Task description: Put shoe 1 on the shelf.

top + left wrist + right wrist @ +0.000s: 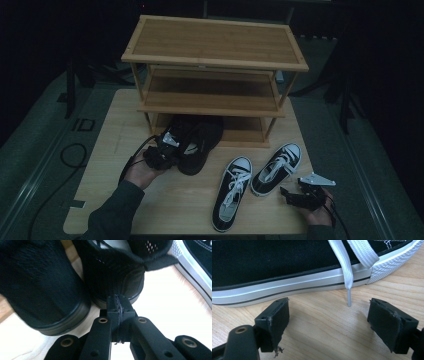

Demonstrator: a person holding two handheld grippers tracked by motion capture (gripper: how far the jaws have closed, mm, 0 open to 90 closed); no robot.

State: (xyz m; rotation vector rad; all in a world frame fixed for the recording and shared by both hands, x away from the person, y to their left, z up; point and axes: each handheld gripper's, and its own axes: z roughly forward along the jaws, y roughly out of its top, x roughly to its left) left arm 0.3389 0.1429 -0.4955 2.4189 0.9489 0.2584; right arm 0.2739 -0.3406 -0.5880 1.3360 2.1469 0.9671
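High view shows the left hand-held gripper (pixel 170 142) at the heel of a black mesh shoe (pixel 200 145) lying on the desk (pixel 175 200) before the wooden rack's (pixel 215 45) lowest shelf; left gripper view shows its jaws pressed together against that heel. Beside it stands a second black shoe (pixel 42 290). The right hand-held gripper (pixel 328 325) is released, jaws wide apart, just beside a black-and-white sneaker (pixel 287 267).

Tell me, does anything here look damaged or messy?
Yes. The right gripper has frayed, torn pads. A loose white lace hangs over the sneaker sole onto the table. The two sneakers lie splayed apart, not paired neatly.
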